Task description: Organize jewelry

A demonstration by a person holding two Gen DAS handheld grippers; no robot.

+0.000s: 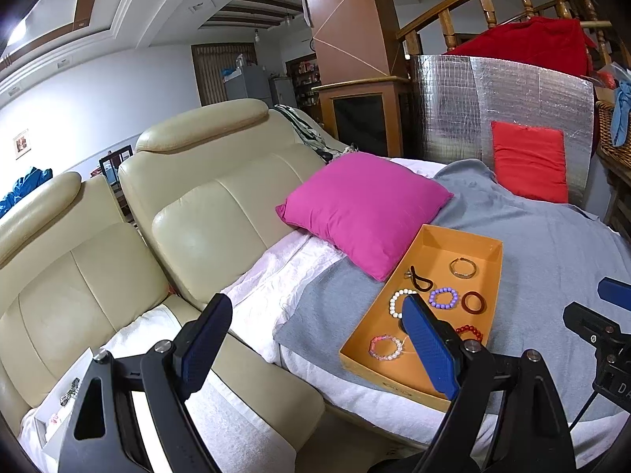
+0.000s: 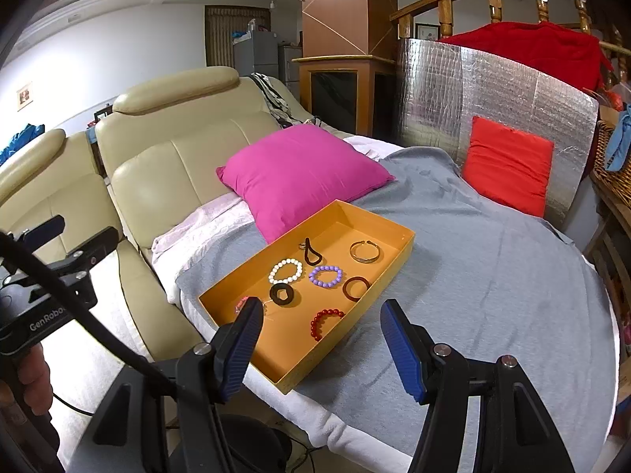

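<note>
An orange tray [image 2: 244,276] [image 1: 493,272] lies on a grey blanket and holds several bracelets: white beads [image 2: 284,270], purple beads [image 2: 325,276], red beads [image 2: 323,321], a brown ring [image 2: 355,288], a metal bangle [image 2: 366,251], a black scrunchie [image 2: 283,295], a black loop [image 2: 311,254] and a pink-white bead bracelet [image 1: 386,347]. My right gripper [image 2: 321,345] is open and empty over the tray's near corner. My left gripper [image 1: 315,345] is open and empty, left of the tray, above the sofa seat. A white box [image 1: 59,398] with jewelry sits at lower left.
A magenta pillow [image 2: 299,173] lies behind the tray. A red cushion [image 2: 506,167] leans on a silver foil panel [image 2: 493,90]. A beige leather sofa [image 1: 205,197] is at left, with white towels [image 1: 276,287] under the blanket. A wicker basket [image 2: 613,157] stands far right.
</note>
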